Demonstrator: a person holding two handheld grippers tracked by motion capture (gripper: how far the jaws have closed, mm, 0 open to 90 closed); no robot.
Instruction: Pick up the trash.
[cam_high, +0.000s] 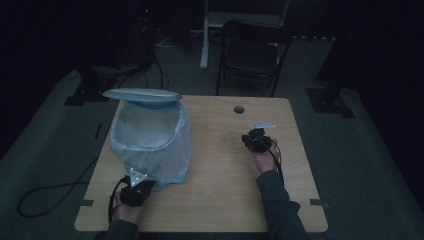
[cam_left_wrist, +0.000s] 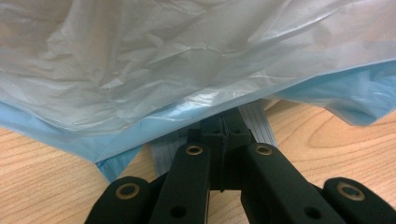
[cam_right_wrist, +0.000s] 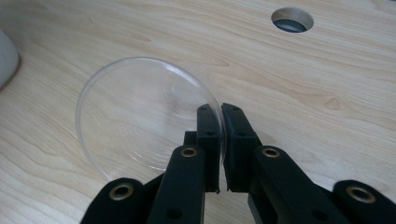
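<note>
The clear plastic lid (cam_right_wrist: 144, 119) lies on the wooden worktop (cam_high: 215, 190), well to the right of the bin (cam_high: 150, 140), its rim pinched between the jaws of the right tongs (cam_right_wrist: 220, 116). The bin stands lined with a pale plastic bag (cam_left_wrist: 187, 56), its swing lid (cam_high: 141, 95) tilted on top. At the bin's near base, the left tongs (cam_left_wrist: 225, 128) are pressed together under the bag's blue hem.

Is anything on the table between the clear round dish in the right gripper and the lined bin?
Nothing visible is. The clear round plastic dish, clamped at its rim by the right gripper, sits on bare wooden table; the stretch toward the bin lined with a translucent bag looks open. Its grey lid is tipped up.
</note>
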